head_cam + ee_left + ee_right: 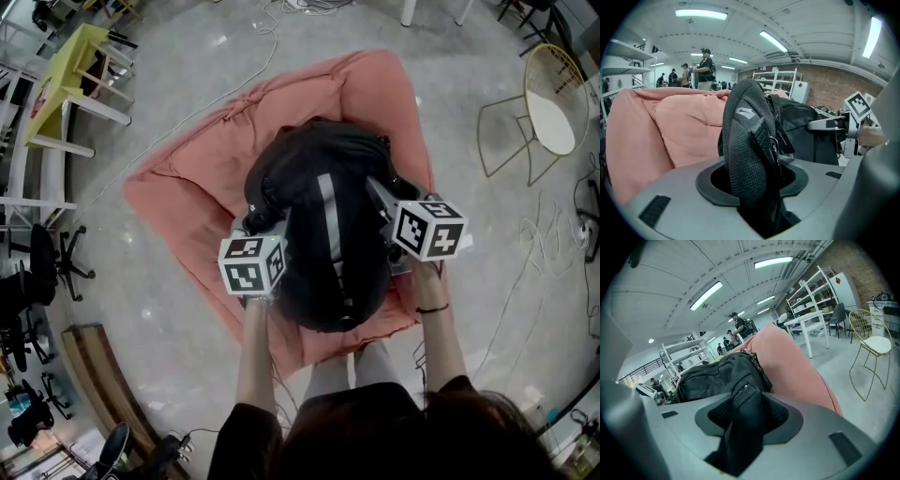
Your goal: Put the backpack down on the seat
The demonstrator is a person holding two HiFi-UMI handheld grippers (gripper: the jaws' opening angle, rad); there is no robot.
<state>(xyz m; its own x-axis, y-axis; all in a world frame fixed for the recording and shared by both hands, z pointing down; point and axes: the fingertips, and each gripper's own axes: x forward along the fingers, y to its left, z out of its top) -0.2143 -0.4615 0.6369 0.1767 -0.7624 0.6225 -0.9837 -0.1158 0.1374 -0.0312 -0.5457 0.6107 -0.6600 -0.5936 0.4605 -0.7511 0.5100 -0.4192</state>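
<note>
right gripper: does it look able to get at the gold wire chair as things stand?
Probably not. The right gripper has a backpack strap between its jaws, and the chair stands apart on the floor, beyond the pink seat.

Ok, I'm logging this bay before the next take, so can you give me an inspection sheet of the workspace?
Surface: pink cushioned seat, rumpled, on a grey floor.
Job's things: black backpack lies on the middle of the seat.
Clutter: nothing seen on the seat apart from the backpack.
Grippers: left gripper has a shoulder strap between its jaws, right gripper has a mesh strap; whether the pads press on them cannot be told.
Cables: white cable runs over the floor to the seat; loose cables at the right.
Surroundings: gold wire chair, yellow table, office chair; people far off.
</note>
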